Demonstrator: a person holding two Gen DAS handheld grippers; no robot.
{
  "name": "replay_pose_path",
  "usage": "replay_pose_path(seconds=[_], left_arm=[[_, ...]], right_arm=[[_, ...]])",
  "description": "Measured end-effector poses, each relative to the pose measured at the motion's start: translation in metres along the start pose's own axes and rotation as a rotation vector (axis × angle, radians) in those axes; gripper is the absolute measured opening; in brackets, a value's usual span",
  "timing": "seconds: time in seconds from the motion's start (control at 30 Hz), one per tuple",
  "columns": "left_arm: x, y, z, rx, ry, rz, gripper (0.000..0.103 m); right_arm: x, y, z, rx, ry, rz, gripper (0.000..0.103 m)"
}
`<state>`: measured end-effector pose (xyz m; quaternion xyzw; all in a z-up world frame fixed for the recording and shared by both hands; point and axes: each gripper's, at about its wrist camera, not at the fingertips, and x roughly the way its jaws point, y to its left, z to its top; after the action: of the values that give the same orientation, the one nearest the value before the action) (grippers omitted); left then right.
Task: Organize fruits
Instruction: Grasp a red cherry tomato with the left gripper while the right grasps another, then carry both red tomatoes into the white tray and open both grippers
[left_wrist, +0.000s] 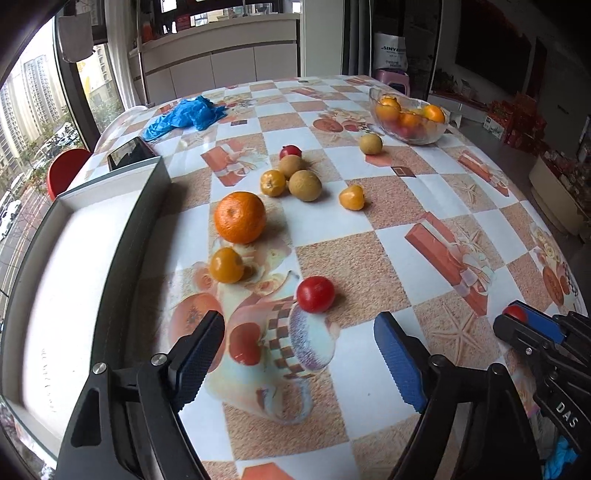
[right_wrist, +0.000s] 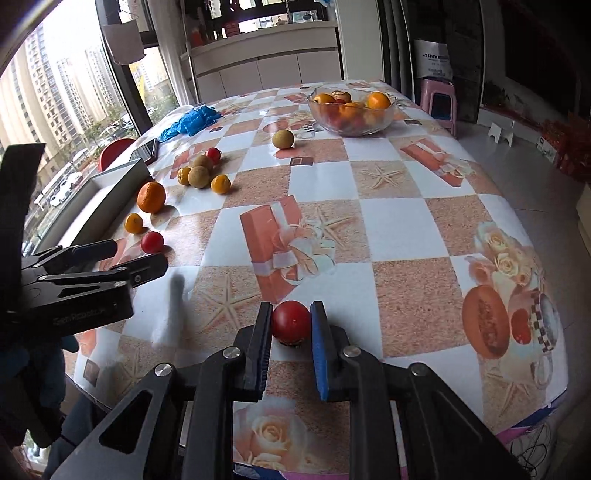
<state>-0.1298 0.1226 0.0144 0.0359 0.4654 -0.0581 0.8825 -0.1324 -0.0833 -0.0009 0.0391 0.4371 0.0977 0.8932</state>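
Observation:
My right gripper is shut on a red tomato just above the checked tablecloth, near the table's front edge. It also shows at the right edge of the left wrist view, where the right gripper has that tomato in its tips. My left gripper is open, and a second red tomato lies just beyond its fingertips, untouched. Further on lie a small yellow fruit, a large orange and a cluster of brown and yellow fruits. A glass bowl of fruit stands far right.
A white open box with grey walls lies along the table's left side. Behind it are a phone and a blue crumpled glove. A lone brown fruit sits near the bowl. A red chair stands by the window.

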Motion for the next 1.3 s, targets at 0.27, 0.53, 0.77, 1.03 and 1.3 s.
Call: replay_pose_path(seconds=[0.27, 0.53, 0.77, 1.03, 1.3], left_arm=[[0.01, -0.012, 0.012, 0.011, -0.006, -0.034, 0.022], [-0.023, 0.016, -0.001, -0.054, -0.044, -0.119, 0.022], [-0.052, 0.046, -0.001, -0.103, -0.084, -0.101, 0.022], [-0.073, 0.095, -0.01, -0.165, -0.122, -0.044, 0.022], [-0.079, 0.157, -0.026, -0.23, -0.13, 0.066, 0.022]], right_arm=[[-0.003, -0.001, 0.0, 0.007, -0.004, 0.016, 0.022], [-0.008, 0.009, 0.005, -0.011, -0.011, 0.04, 0.022], [-0.009, 0.032, 0.015, -0.046, -0.007, 0.063, 0.022], [-0.008, 0.079, 0.032, -0.12, 0.002, 0.119, 0.022], [-0.001, 0.15, 0.052, -0.227, 0.022, 0.202, 0.022]])
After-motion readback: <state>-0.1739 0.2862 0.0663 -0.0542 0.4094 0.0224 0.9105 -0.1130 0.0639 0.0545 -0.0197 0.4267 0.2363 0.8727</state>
